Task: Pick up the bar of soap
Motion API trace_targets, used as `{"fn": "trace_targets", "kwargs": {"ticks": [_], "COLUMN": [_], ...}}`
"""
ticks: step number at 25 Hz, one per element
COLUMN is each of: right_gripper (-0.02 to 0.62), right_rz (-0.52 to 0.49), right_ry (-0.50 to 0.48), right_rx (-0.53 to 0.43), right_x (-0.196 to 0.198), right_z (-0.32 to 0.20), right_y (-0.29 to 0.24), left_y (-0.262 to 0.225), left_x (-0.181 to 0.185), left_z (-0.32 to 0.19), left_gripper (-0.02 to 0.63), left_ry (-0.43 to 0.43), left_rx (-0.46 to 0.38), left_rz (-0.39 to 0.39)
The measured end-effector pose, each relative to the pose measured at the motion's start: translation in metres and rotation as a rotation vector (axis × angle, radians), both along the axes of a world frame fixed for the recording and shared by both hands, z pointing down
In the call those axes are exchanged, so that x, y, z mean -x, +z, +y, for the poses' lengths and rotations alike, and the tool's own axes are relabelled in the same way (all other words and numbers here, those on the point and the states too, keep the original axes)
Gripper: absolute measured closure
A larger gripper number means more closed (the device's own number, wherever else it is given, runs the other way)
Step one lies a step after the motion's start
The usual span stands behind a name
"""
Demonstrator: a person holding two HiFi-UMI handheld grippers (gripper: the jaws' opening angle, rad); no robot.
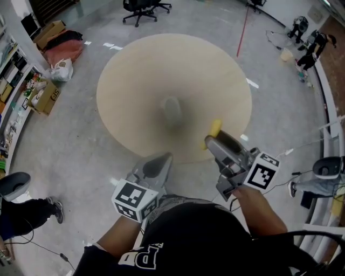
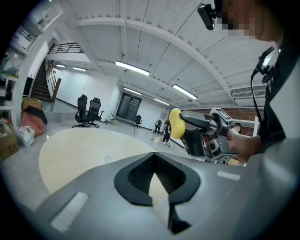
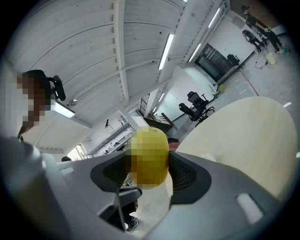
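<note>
The yellow bar of soap (image 1: 215, 128) is held in the air over the near right rim of the round beige table (image 1: 161, 70), with my right gripper (image 1: 211, 139) shut on it. In the right gripper view the soap (image 3: 150, 157) fills the gap between the two dark pads. The left gripper view shows the soap (image 2: 175, 123) sticking out of the right gripper's tip (image 2: 185, 123), off to its right. My left gripper (image 1: 160, 160) hovers at the table's near edge, left of the right one. Its jaws (image 2: 153, 157) stand together with nothing in them.
Black office chairs (image 1: 141, 8) stand beyond the table. Cardboard boxes and bags (image 1: 51, 40) lie along the left wall, and a person's shoe (image 1: 55, 210) shows on the floor at lower left. More gear and a shoe (image 1: 291, 188) sit on the right side.
</note>
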State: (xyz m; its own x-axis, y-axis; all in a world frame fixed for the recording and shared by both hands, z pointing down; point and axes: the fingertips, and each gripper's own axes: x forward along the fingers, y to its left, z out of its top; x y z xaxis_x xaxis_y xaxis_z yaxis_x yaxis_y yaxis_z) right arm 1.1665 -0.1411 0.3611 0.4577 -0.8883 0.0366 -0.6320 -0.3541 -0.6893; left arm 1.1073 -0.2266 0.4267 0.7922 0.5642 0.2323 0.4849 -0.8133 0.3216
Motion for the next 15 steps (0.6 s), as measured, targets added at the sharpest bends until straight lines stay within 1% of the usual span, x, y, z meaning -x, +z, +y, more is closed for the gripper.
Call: {"fn": "trace_targets", "kwargs": {"ticks": [3, 7, 12, 15], "right_gripper": [0.334, 0.334, 0.334, 0.334], "right_rz": [0.023, 0.035, 0.032, 0.027], "right_ry": [-0.028, -0.057, -0.108, -0.132], "right_rx": [-0.023, -0.049, -0.081, -0.090], "right_x": [0.021, 0.049, 0.084, 0.106], "right_z": [0.027, 0.058, 0.087, 0.107], "right_y": [-0.010, -0.014, -0.015, -0.013], "left_y": [-0.012, -0.025, -0.028, -0.036], "left_x": [0.006, 0.028, 0.062, 0.081], "left_z": [0.023, 0.052, 0.080, 0.100], "left_gripper": [0.600, 0.600, 0.600, 0.598], "left_ry": [-0.040, -0.072, -0.121, -0.136], "left_rx": [0.009, -0.006, -0.016, -0.037], "left_rz": [0.024, 0.054, 0.041, 0.053]}}
